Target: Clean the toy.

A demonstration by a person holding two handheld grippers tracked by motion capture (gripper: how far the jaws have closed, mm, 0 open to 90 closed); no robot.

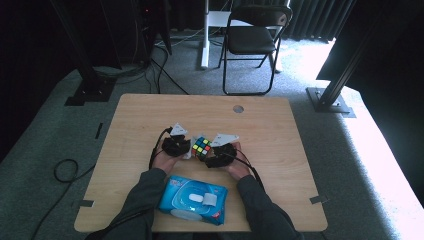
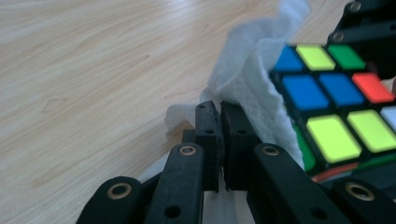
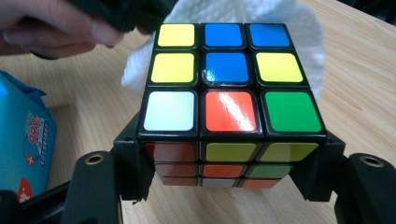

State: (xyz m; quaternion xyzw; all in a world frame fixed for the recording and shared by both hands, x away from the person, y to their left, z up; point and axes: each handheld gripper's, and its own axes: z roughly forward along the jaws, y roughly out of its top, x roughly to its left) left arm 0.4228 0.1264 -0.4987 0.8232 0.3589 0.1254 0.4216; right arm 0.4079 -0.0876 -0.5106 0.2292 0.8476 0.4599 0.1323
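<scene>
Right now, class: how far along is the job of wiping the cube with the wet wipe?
Done: a wipe is out of the pack on the table.
In hand: the right gripper clamps the cube; the left gripper, shut on the wipe, presses it against the cube's side.
Left: the other faces, though how many are already wiped cannot be told.

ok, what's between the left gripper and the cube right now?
A white wipe: the left gripper is shut on its edge, and the sheet drapes against the side of the cube, held in the right gripper. Clearest in the left gripper view.
</scene>
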